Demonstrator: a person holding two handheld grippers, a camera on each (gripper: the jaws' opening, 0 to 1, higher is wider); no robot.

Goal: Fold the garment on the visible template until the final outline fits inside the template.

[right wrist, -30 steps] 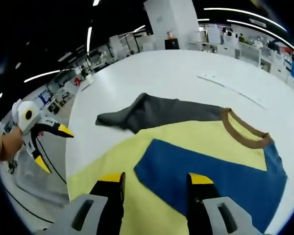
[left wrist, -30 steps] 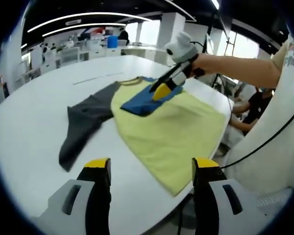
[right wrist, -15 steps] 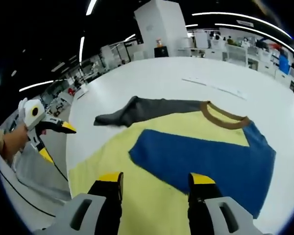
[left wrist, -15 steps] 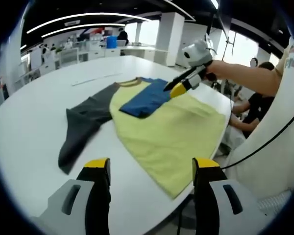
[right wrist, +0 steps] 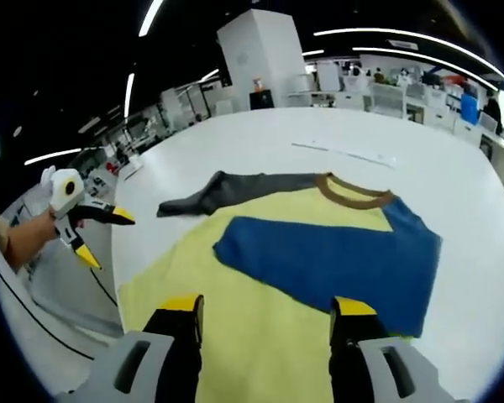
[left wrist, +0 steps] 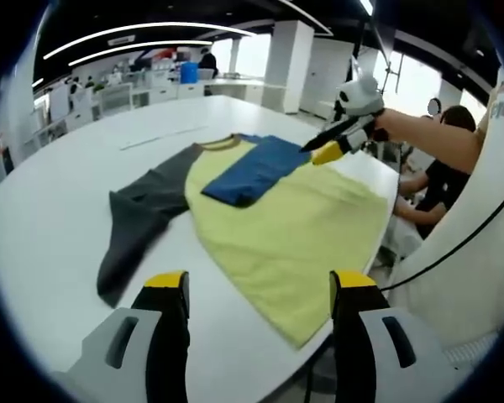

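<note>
Now the right gripper [left wrist: 332, 149] has let go of the blue sleeve [right wrist: 336, 256] & lifted off, jaws apart; sleeve lies folded over the yellow shirt [left wrist: 290, 231]. Left gripper [right wrist: 97, 235] also open, empty. Grey sleeve [left wrist: 139, 218] likely next.

So the shirt [right wrist: 260, 277] lay flat on the white table [right wrist: 260, 143], yellow body toward the near edge, brown collar [right wrist: 350, 190] pointing at the far side. The blue sleeve [right wrist: 336, 260] was folded across the yellow front, while the grey sleeve [right wrist: 227, 191] stretched out flat toward the left edge. The right gripper [right wrist: 266, 309] hung over the yellow hem area with its yellow-tipped jaws spread apart and nothing between them. The left gripper [right wrist: 107, 233] sat off past the table's left edge, held in a hand [right wrist: 25, 239], jaws also apart. A thin strip [right wrist: 343, 152] lay on the table beyond the collar.
</note>
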